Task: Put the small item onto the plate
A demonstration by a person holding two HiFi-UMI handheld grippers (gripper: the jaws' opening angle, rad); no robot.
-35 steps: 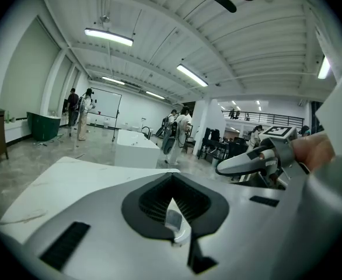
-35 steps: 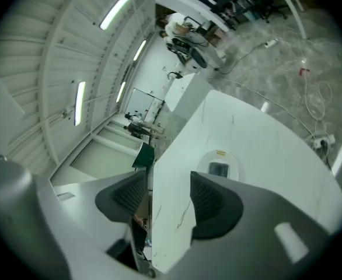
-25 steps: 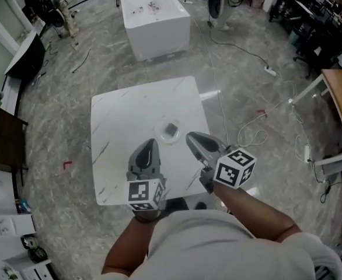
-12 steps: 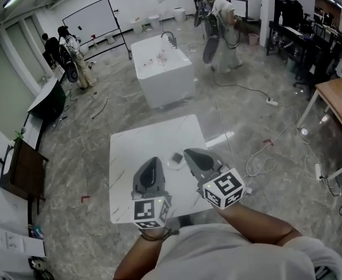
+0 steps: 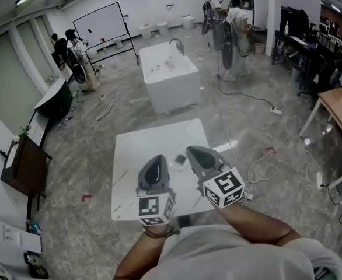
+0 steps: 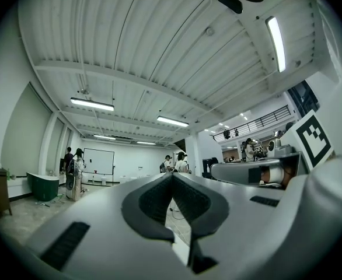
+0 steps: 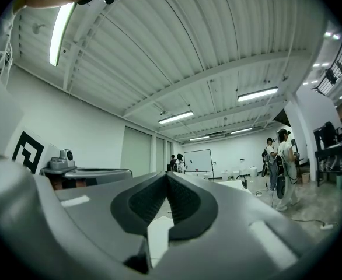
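Note:
A small white table (image 5: pixel 136 174) stands below me in the head view. On it, between the two gripper tips, lies a clear plate (image 5: pixel 175 164) with a small dark item (image 5: pixel 179 158) on it, partly hidden. My left gripper (image 5: pixel 157 158) is held above the table's near half, jaws closed and empty. My right gripper (image 5: pixel 191 151) hovers beside it to the right, also shut with nothing in it. In the left gripper view the left gripper (image 6: pixel 172 175) points out into the room, pads touching. The right gripper (image 7: pixel 167 174) does the same in its own view.
A white block with a tap (image 5: pixel 171 79) stands beyond the table. Several people (image 5: pixel 234 34) are at the back, near a whiteboard (image 5: pixel 103 23). Cables (image 5: pixel 263 167) lie on the floor to the right, by a wooden desk (image 5: pixel 340 112). A dark cabinet (image 5: pixel 26 163) is at left.
The head view has tilted up and now takes in far more of the room. The table looks smaller and lower. Both grippers have stayed side by side over its near half.

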